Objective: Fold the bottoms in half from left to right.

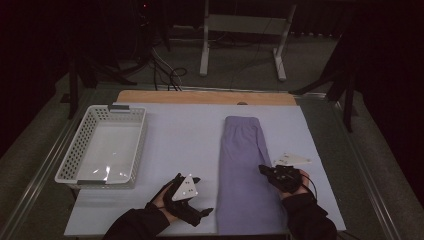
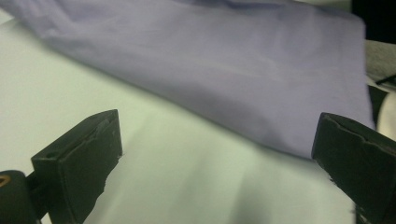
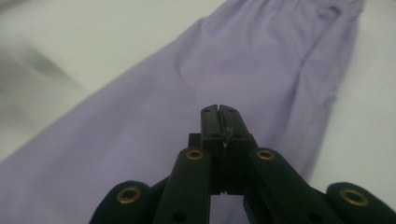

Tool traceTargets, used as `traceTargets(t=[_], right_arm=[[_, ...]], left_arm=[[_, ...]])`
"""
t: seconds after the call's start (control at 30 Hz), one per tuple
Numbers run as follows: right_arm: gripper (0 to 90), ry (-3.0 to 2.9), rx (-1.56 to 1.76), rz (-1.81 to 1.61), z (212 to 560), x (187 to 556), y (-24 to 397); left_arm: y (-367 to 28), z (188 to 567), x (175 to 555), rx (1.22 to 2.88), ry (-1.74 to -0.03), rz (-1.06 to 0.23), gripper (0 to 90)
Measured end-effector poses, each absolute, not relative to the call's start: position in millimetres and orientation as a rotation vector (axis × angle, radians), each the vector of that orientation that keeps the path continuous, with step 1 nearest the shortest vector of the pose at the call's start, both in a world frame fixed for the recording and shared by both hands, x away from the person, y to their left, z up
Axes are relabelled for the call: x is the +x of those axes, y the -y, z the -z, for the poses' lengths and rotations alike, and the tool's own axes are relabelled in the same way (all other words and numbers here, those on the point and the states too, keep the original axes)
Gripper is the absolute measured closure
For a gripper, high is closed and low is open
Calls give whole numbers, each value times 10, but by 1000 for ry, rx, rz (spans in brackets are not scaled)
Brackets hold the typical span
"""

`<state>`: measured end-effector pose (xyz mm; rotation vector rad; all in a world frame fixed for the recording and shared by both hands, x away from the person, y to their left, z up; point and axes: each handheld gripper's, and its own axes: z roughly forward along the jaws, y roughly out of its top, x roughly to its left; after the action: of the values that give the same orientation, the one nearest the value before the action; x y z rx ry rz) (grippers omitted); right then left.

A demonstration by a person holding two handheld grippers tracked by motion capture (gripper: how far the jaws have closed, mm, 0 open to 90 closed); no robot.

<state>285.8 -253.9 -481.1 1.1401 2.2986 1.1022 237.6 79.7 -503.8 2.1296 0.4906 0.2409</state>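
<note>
A lavender garment (image 1: 245, 170), folded into a long strip, lies on the white mat (image 1: 185, 135) right of centre. My left gripper (image 1: 204, 214) sits just left of the strip's near end. Its jaws stand wide open over the bare mat, and in the left gripper view (image 2: 215, 158) the garment (image 2: 224, 65) lies beyond them. My right gripper (image 1: 263, 170) rests at the strip's right edge. In the right gripper view (image 3: 219, 109) its jaws are pressed together above the garment (image 3: 187, 93), with no cloth seen between them.
A white perforated basket (image 1: 75, 150) stands on the left of the mat, nothing inside it. A wooden table edge (image 1: 200, 96) runs along the back. Beyond the table, cables and a white stand (image 1: 240, 25) are on the floor.
</note>
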Motion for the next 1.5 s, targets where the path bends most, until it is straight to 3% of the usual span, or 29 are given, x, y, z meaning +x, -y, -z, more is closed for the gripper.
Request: traceTargets(t=[0.27, 1.07, 1.27, 1.5], right_arm=[[900, -2311, 1175, -874, 5078, 3139, 2541], [882, -2179, 1400, -780, 5165, 3208, 2954], [746, -2163, 1341, -889, 4984, 3129, 2909], [389, -2159, 1269, -1010, 4862, 3050, 2811]], left_arm=[[-821, 5114, 2413, 2127, -519, -228, 25], [-843, 5107, 2461, 2094, -561, -193, 26], [-841, 5078, 2505, 2078, -585, -172, 26], [-833, 5056, 2556, 2075, -604, -169, 25]])
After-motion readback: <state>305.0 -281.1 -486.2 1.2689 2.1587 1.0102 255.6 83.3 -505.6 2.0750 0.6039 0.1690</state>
